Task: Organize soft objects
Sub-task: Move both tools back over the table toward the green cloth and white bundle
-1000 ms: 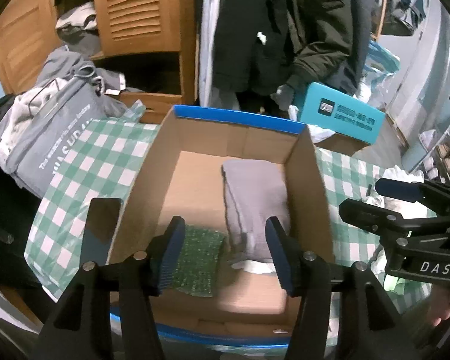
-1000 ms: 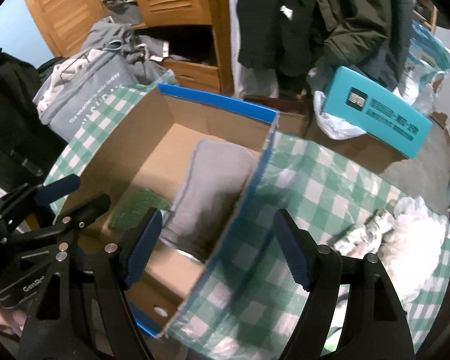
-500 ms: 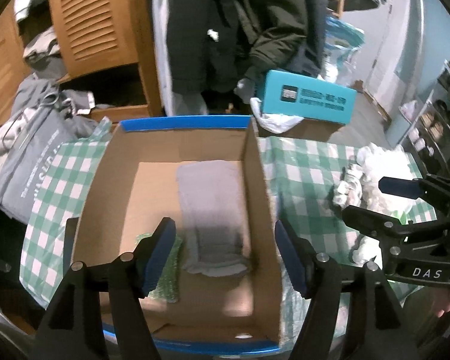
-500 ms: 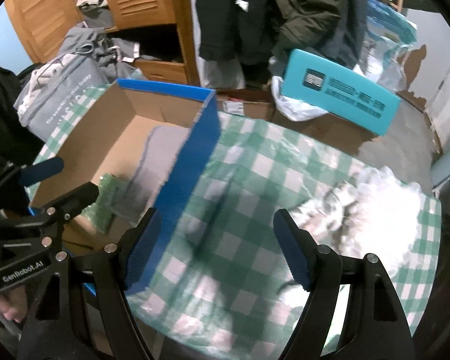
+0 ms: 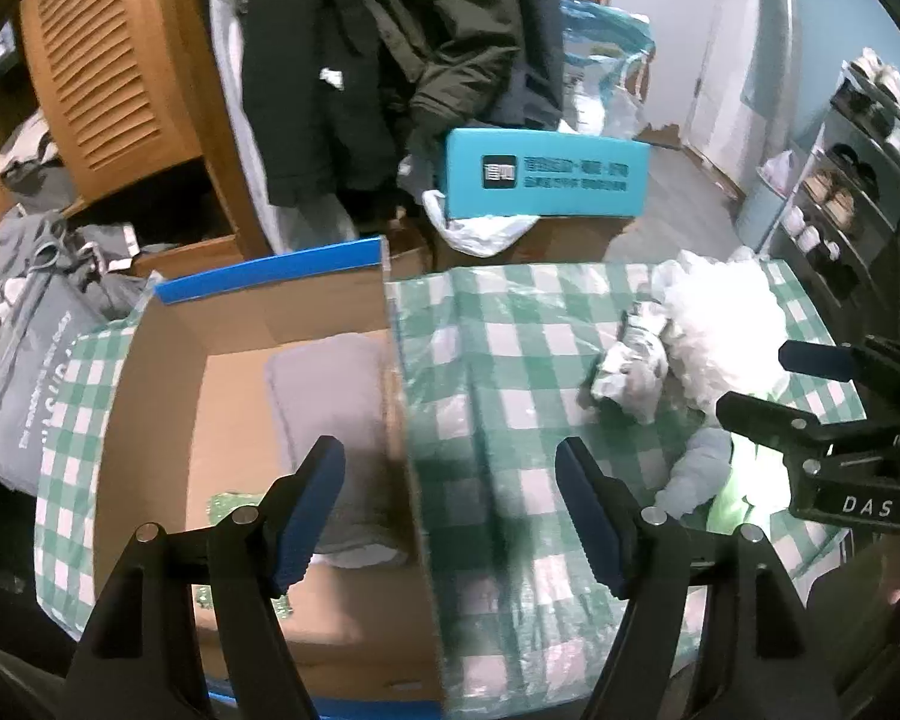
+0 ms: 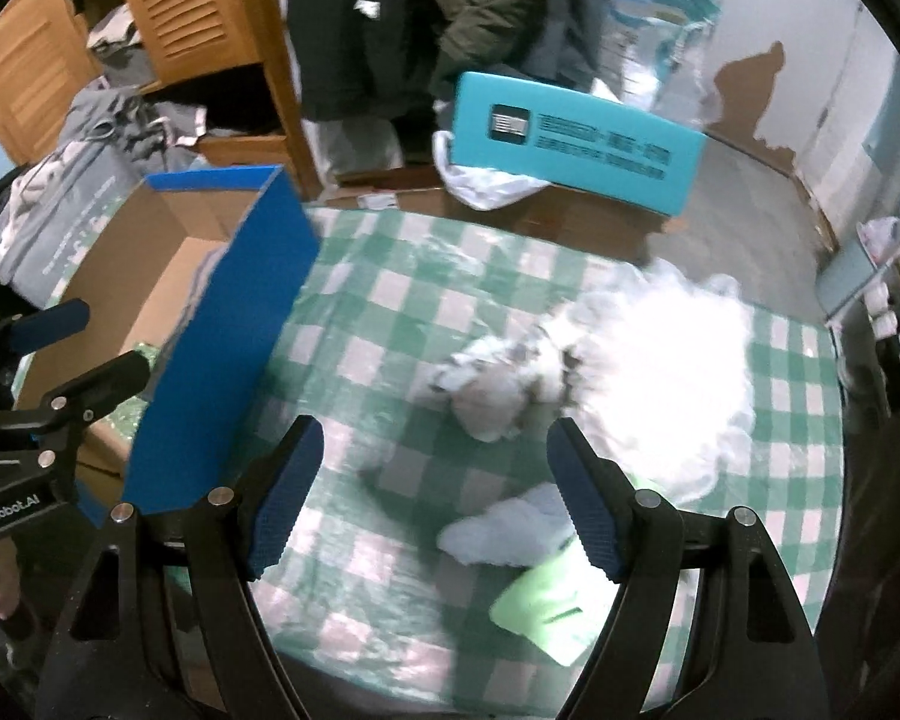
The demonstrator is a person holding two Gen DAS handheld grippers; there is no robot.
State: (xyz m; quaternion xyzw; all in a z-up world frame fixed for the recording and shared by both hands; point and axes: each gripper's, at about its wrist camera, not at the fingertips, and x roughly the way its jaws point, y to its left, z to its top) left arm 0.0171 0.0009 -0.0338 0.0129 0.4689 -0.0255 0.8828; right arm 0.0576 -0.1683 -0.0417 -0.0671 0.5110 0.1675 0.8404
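A cardboard box (image 5: 252, 318) with blue outer walls (image 6: 222, 360) stands on the left of the green-checked table (image 5: 510, 360). Inside it lie a folded grey towel (image 5: 330, 396) and a green sponge cloth (image 5: 228, 504). On the table's right sits a pile of soft things: a fluffy white heap (image 6: 672, 360), a grey-white plush piece (image 6: 492, 384), a small white cloth (image 6: 510, 528) and a light green cloth (image 6: 546, 606). My left gripper (image 5: 450, 510) hovers over the box's right wall, jaws opening, nothing between them. My right gripper (image 6: 432, 492) hangs open above the pile, holding nothing.
A teal carton (image 5: 546, 174) rests on brown boxes behind the table. Dark coats (image 5: 390, 60) hang beside a louvred wooden wardrobe (image 5: 108, 78). Grey clothes and a grey bag (image 5: 24, 372) lie at the left. A shoe rack (image 5: 858, 180) stands at the right.
Both grippers have swung rightwards, away from the box and toward the soft pile. The left jaws have widened. The towel and green cloth stay in the box.
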